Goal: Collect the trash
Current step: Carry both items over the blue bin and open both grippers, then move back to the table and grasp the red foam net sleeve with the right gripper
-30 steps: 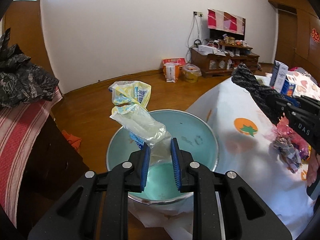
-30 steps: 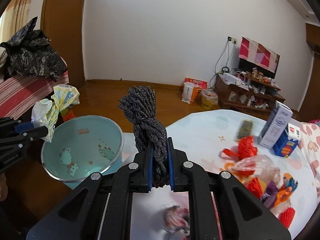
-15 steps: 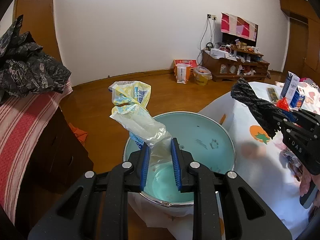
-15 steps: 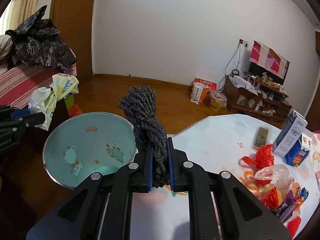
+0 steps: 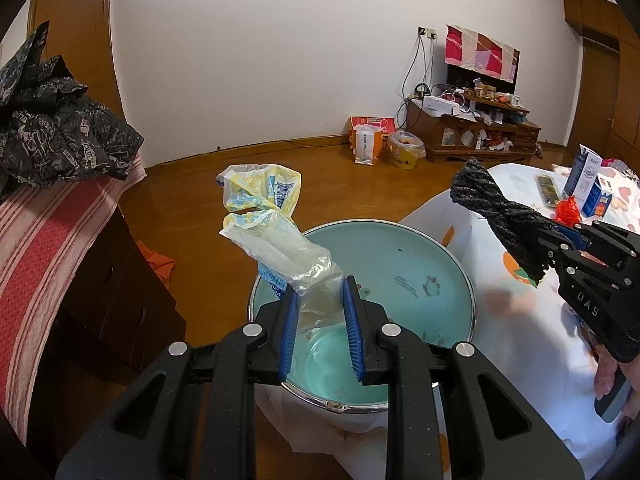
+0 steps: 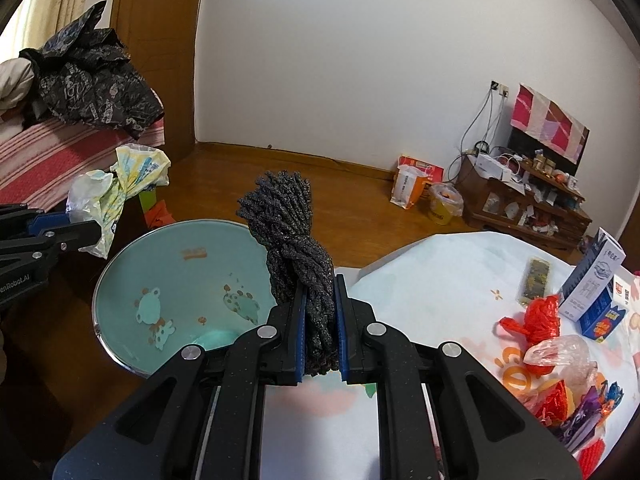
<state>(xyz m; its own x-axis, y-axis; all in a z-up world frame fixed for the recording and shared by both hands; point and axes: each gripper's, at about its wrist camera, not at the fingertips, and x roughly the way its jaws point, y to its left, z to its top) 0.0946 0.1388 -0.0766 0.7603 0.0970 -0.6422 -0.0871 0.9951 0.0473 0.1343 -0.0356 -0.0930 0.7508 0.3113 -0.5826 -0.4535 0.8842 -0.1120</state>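
Left wrist view: the left gripper (image 5: 319, 322) is seen at the lower centre of the frame, its blue pads closed narrowly on the lower end of a crumpled plastic bag (image 5: 272, 224). The bag is clear at the bottom and printed yellow and blue at the top, and it rises toward the upper left of the pads. Directly behind and below it, a teal basin (image 5: 404, 264) with a metal rim is seen at the centre of the frame, set at the edge of a table covered with a white patterned tablecloth (image 5: 516, 320). At the right edge the right gripper (image 5: 560, 246) is seen, a dark grey bundle of yarn (image 5: 496, 210) being clamped in it and pointing to the upper left.

In the right wrist view, the right gripper (image 6: 320, 320) is seen at the lower centre with its pads pressed narrowly on the yarn (image 6: 296, 248), which stands upright between them. The basin (image 6: 176, 276) lies to the left of centre, cartoon figures being printed on its inside. The left gripper (image 6: 64, 228) is seen at the left edge, with the bag (image 6: 120, 188) held above the far left rim. At the lower right, red and clear scraps of plastic (image 6: 548, 336) and coloured wrappers (image 6: 580, 408) are scattered on the tablecloth (image 6: 440, 280), near a blue and white carton (image 6: 592, 292).
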